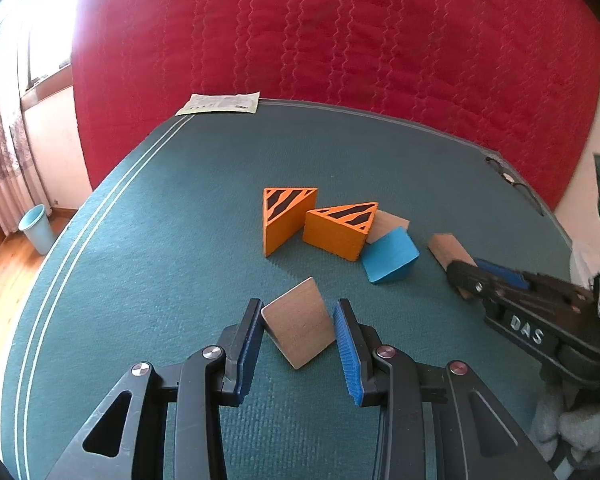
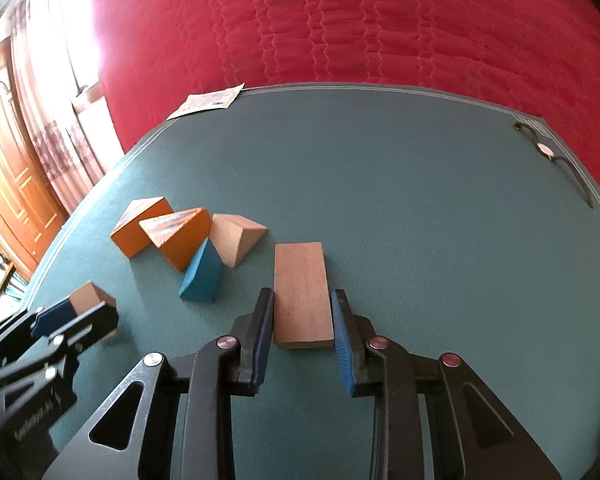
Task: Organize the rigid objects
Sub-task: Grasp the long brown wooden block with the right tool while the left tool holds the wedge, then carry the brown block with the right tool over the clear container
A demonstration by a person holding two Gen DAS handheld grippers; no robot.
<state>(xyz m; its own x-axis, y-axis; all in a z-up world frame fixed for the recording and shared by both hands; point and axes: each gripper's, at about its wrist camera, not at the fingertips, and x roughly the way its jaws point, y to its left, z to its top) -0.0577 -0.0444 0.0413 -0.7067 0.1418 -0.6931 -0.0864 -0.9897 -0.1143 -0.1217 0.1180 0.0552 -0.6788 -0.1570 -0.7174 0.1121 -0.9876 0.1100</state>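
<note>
Wooden blocks lie on a green mat [image 1: 160,220]. My left gripper [image 1: 299,312] is shut on a plain wooden wedge [image 1: 298,326], its blue pads touching both sides. My right gripper [image 2: 302,305] is shut on a plain wooden rectangular block [image 2: 302,292] lying flat; it also shows in the left wrist view [image 1: 446,250]. Two orange triangular blocks with black stripes [image 1: 286,218] [image 1: 342,230], a blue wedge [image 1: 390,256] and a plain wooden triangular block [image 2: 236,236] sit clustered mid-mat.
A paper sheet [image 1: 220,104] lies at the mat's far left corner. Eyeglasses [image 2: 556,156] rest at the far right edge. A red quilt [image 1: 340,40] hangs behind. A blue bin [image 1: 38,228] stands on the floor at left.
</note>
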